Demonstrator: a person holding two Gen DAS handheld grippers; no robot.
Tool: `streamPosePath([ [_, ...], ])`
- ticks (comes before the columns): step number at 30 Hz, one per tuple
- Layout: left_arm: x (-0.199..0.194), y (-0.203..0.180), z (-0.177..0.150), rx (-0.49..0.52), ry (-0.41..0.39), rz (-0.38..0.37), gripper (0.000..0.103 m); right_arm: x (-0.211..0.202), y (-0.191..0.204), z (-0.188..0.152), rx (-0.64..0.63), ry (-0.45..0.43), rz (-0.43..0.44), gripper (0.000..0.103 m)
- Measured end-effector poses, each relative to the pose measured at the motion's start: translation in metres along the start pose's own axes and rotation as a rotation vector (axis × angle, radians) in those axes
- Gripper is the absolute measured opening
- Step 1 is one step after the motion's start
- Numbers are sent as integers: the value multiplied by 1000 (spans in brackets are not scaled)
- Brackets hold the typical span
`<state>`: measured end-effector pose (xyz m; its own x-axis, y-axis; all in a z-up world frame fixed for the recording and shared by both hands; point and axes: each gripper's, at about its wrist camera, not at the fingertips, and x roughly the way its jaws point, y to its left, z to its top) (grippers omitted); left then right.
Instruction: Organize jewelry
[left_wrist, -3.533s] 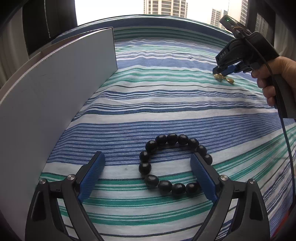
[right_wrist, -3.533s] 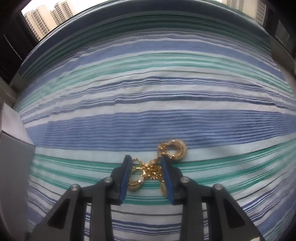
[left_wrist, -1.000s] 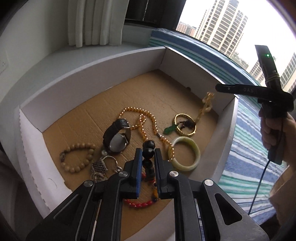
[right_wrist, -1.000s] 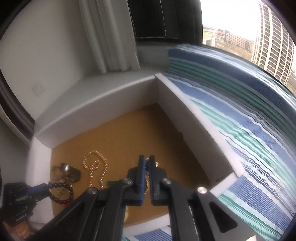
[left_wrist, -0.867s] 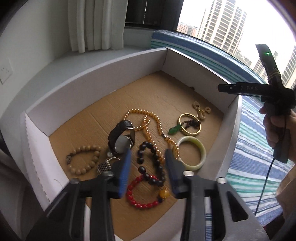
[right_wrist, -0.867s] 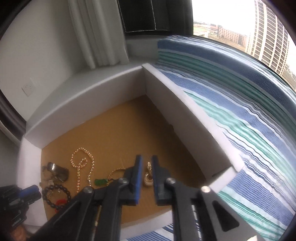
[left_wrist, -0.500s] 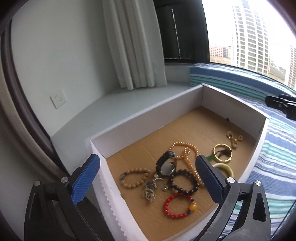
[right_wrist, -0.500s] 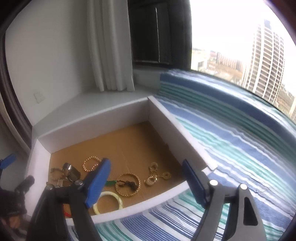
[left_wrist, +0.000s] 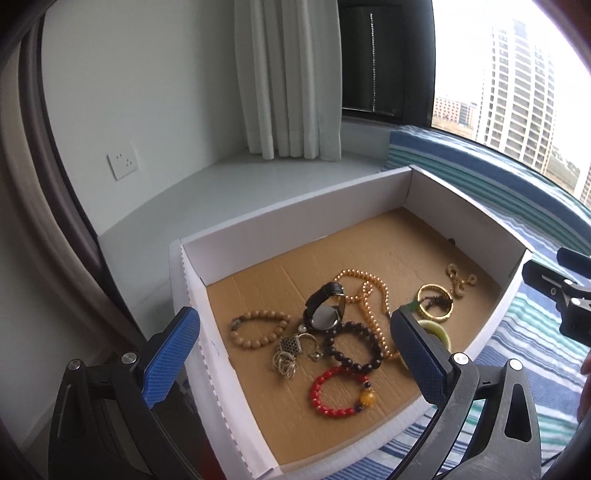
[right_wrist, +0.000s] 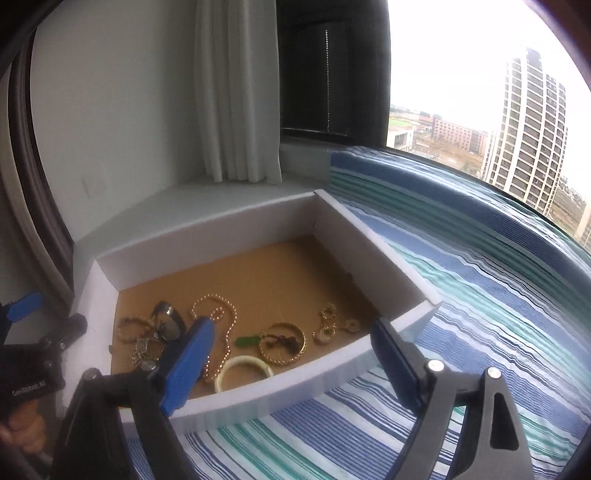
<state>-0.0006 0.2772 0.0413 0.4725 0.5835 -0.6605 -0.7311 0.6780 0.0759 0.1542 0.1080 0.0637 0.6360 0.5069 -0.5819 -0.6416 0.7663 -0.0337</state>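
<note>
Both grippers have pulled back since 0.5 s ago. White box (left_wrist: 295, 225) sits on striped cloth (right_wrist: 480, 295) and holds all the jewelry. Left gripper (left_wrist: 295, 354) is spread wide, empty, above the near box corner. Right gripper (right_wrist: 291, 365) gapes wide, empty. Inside: black bead bracelet (left_wrist: 352, 347) beside watch (left_wrist: 325, 308); gold chain (right_wrist: 330, 326) near right wall.
</note>
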Motion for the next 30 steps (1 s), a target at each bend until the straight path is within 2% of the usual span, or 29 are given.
streamPosePath([
  [9, 0, 1, 0, 3, 14, 14, 103, 2, 33, -3, -76, 88, 8, 88],
  [17, -5, 14, 4, -41, 65, -14, 103, 1, 43, 1, -85, 111, -15, 88],
  [22, -7, 22, 5, -60, 91, 18, 103, -1, 52, 1, -95, 128, -6, 88],
  [30, -10, 21, 5, -59, 96, 25, 103, -3, 54, 3, -93, 132, -9, 88],
])
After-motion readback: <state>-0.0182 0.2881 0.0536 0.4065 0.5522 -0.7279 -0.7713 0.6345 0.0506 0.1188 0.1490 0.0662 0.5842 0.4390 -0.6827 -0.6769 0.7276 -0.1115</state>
